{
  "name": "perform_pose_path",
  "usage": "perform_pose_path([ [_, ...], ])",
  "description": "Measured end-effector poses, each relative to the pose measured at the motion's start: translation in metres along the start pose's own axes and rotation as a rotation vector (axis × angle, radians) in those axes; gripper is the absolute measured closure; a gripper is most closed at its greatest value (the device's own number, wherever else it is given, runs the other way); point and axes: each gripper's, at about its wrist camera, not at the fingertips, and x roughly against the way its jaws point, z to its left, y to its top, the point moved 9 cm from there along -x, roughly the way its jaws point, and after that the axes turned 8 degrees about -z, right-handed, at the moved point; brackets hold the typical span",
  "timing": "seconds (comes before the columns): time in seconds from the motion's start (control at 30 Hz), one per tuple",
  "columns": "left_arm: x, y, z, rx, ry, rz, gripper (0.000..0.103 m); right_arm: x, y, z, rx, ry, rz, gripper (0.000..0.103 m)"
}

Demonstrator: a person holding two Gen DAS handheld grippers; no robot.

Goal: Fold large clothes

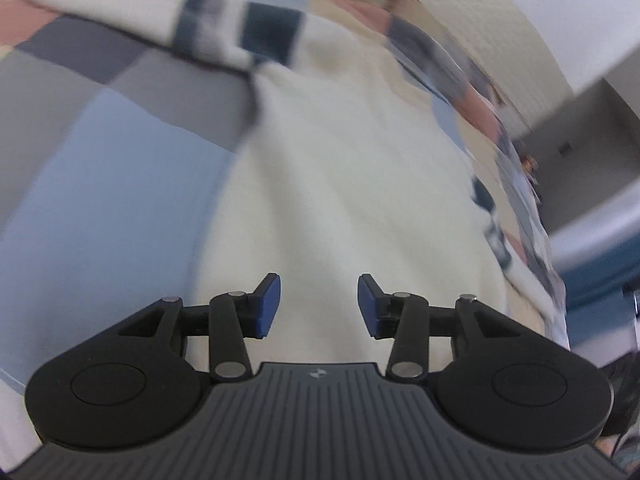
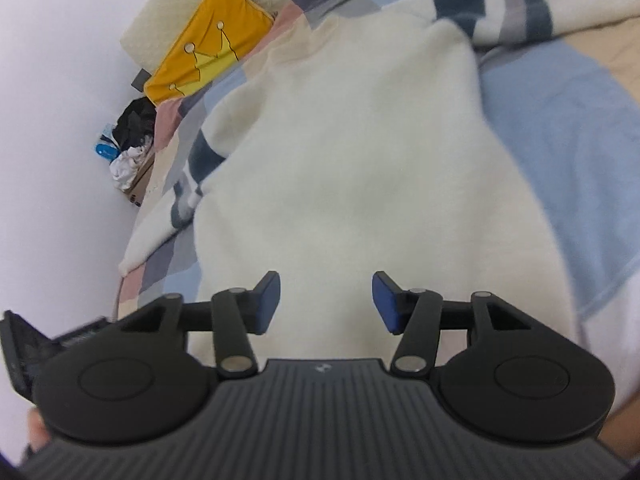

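Observation:
A large cream sweater (image 1: 340, 168) with dark blue and grey stripes on its sleeves lies spread flat on a patchwork bed cover (image 1: 104, 184). One striped sleeve (image 1: 224, 36) stretches out to the upper left in the left wrist view. My left gripper (image 1: 319, 306) hovers open over the sweater's lower body, nothing between its blue pads. In the right wrist view the same sweater (image 2: 360, 152) fills the middle, one striped sleeve (image 2: 504, 16) at the top right and the other (image 2: 192, 184) at the left. My right gripper (image 2: 326, 302) is open above the cloth and holds nothing.
A yellow cushion (image 2: 208, 44) and a cream pillow (image 2: 180, 12) lie at the head of the bed against a white wall. A black bag and white crumpled things (image 2: 130, 140) sit beside the bed. The bed's edge (image 2: 132, 264) drops off at the left.

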Motion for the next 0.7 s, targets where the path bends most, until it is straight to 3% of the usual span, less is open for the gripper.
perform_pose_path([
  [0.3,-0.035,0.004,0.059,0.144,0.073,-0.009,0.054,-0.038,-0.012,-0.004,0.051,-0.025,0.059,0.048],
  [0.57,-0.056,0.007,0.057,0.097,0.026,-0.020,0.055,-0.051,-0.005,-0.006,0.065,-0.056,0.015,0.050],
  [0.7,-0.072,-0.001,0.051,0.044,0.021,0.027,0.055,-0.056,-0.009,-0.007,0.102,-0.066,0.023,0.051],
])
